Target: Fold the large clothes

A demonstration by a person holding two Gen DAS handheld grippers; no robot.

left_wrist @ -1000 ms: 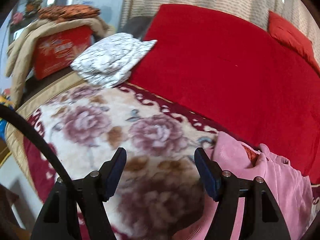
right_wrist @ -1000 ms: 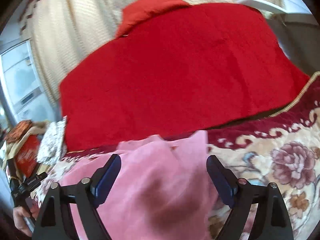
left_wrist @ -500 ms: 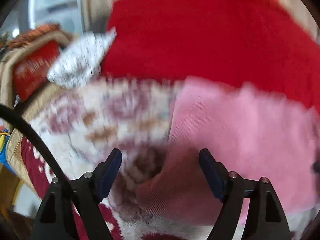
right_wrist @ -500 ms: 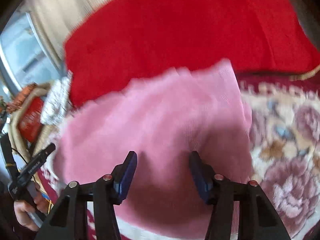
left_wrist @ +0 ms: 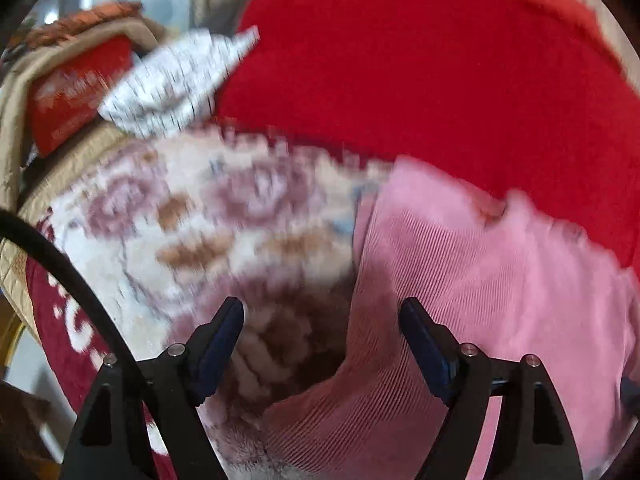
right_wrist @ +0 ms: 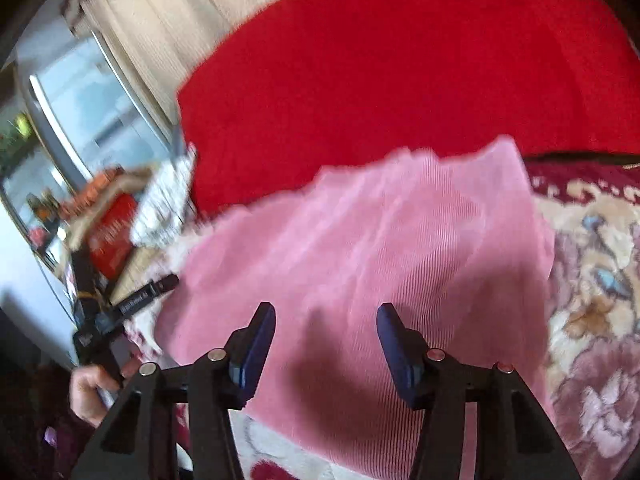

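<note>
Left wrist view, pretty blurry: left gripper (left_wrist: 320, 336) spread wide, nothing pinched between the blue pads (left_wrist: 218, 354). Hovering over the floral blanket (left_wrist: 192, 232) on the bed, with the left edge of the pink ribbed garment (left_wrist: 480, 280) running up between the fingers and the right pad over the pink cloth. Garment lying flat-ish on the blanket, far edge reaching the big red cover (left_wrist: 420, 72) behind. Further back on the left, a folded white patterned cloth (left_wrist: 176, 84), next to a red box (left_wrist: 76, 96) draped in something beige. Black cable (left_wrist: 72, 280) curving across the lower left.

Right wrist view, also smeared: right gripper (right_wrist: 326, 340) open too, gap a bit narrower than the other one, nothing clamped. Pointed right at the middle of the pink garment (right_wrist: 380, 240), which fills the center of the frame, spread on the floral blanket (right_wrist: 592, 280) with the red cover (right_wrist: 400, 72) beyond it. Off at the left edge, the left gripper (right_wrist: 160, 286) held in a hand (right_wrist: 90, 388), tip near the garment's left edge; can't tell if touching. Window (right_wrist: 88, 104) and beige curtain (right_wrist: 160, 20) in the background
</note>
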